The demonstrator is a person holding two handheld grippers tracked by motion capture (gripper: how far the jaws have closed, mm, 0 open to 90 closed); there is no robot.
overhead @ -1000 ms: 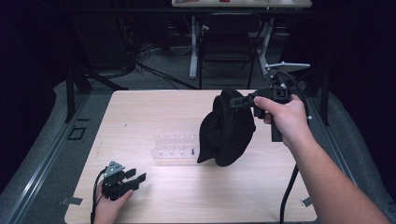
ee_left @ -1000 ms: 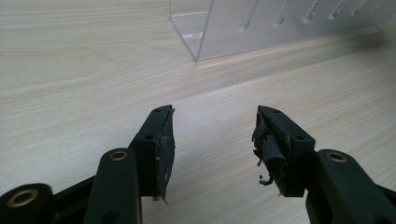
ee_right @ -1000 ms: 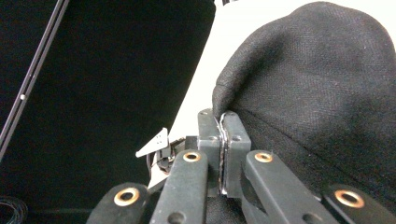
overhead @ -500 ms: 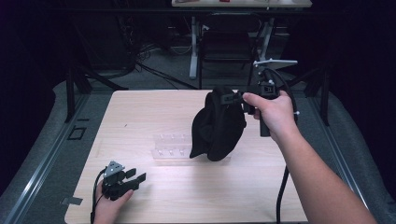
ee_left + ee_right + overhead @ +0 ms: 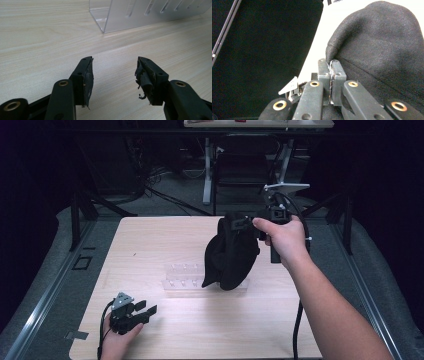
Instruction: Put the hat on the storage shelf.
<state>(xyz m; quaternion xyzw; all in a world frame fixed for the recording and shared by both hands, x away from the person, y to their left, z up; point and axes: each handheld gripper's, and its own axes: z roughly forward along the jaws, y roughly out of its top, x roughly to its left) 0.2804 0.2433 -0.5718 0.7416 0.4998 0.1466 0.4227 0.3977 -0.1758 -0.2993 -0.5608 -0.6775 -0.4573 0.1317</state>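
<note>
A black cloth cap (image 5: 231, 256) hangs above the middle of the table, its lower part in front of a clear plastic rack (image 5: 183, 278). My right gripper (image 5: 242, 224) is shut on the cap's top edge and holds it up. In the right gripper view the jaws pinch the cap (image 5: 382, 50) at its rim, the right gripper (image 5: 331, 65) pressed tight. My left gripper (image 5: 146, 312) rests open near the table's front left corner. In the left gripper view the left gripper (image 5: 114, 67) has nothing between its jaws, and the clear rack (image 5: 147, 12) stands ahead of it.
The light wooden table (image 5: 150, 240) has dark floor around it. A chair and table legs (image 5: 240, 165) stand behind the far edge. A cable (image 5: 297, 325) trails down from my right gripper along the forearm.
My right gripper has carried the hanging cap leftward, from the table's right side to over the rack. The left gripper has stayed still and open.
</note>
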